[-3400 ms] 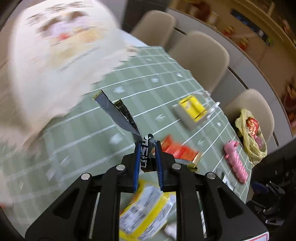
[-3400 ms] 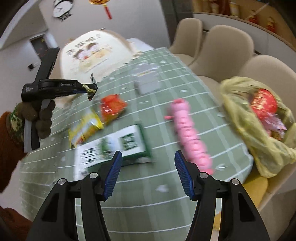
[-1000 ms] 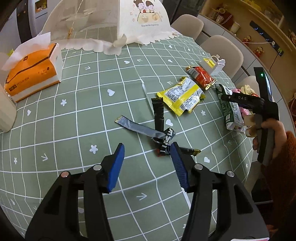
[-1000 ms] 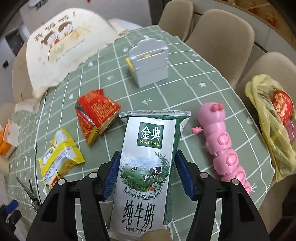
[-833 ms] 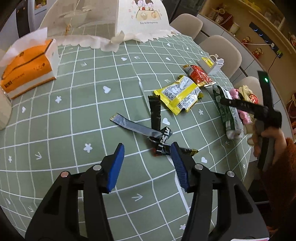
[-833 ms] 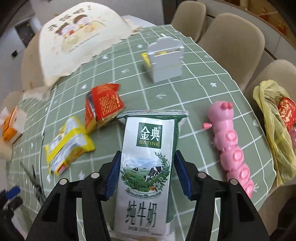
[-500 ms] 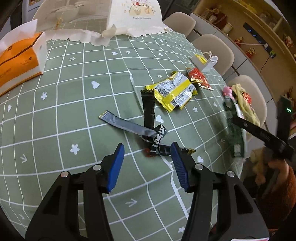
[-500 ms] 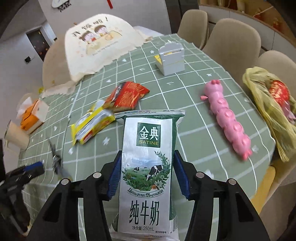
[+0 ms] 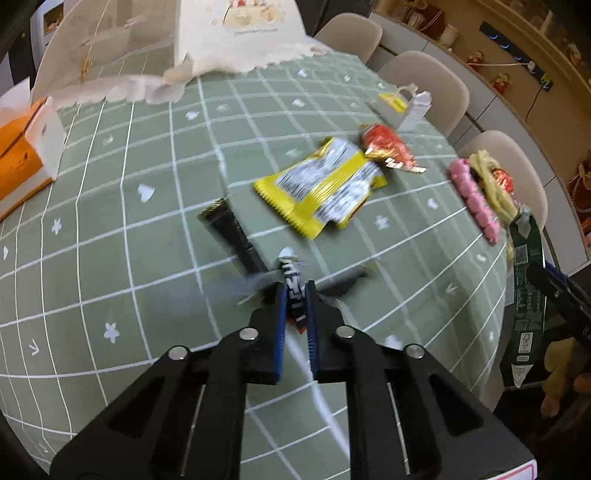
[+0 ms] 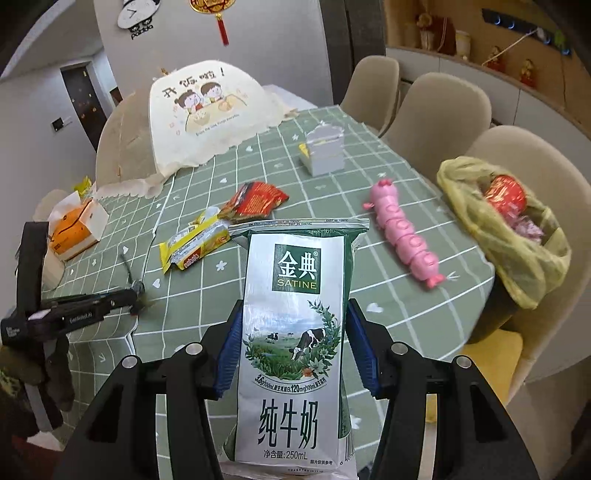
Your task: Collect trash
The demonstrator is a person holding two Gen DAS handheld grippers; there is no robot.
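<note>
Right wrist view first: my right gripper [image 10: 295, 350] pinches a milk pouch [image 10: 295, 343] between its blue pads, upright and lifted off the table, so that piece is collected but not yet binned. The yellow trash bag [image 10: 506, 236] sits open off the table's right edge with a red wrapper and other scraps already in it, which I read as some of the job done.

From the left wrist camera, my left gripper [image 9: 295, 295] has just snapped together on a dark snack wrapper [image 9: 293, 286] with white lettering; its loose tails blur out to both sides, low over the cloth. A black strip wrapper [image 9: 231, 230] lies just beside it, running up and left.

Still lying on the table: the yellow-and-silver snack packet [image 9: 321, 188] and the red foil wrapper [image 9: 388, 147] touching its far corner. I judge both are left to fetch, along with the black strip.

Not trash, I would say: the pink caterpillar toy [image 10: 402, 236] near the bag, the small grey holder [image 10: 325, 151] farther back, the orange tissue box [image 10: 72, 229] at the left, and the cream mesh food cover [image 10: 207, 114] with cartoon children.

The surface is a round table under a green checked tablecloth [image 10: 184, 314] with white hearts and arrows. Beige chairs [image 10: 439, 118] ring the far side; a grey wall carries a panda clock [image 10: 138, 14] and a red hanging charm [image 10: 214, 11].
</note>
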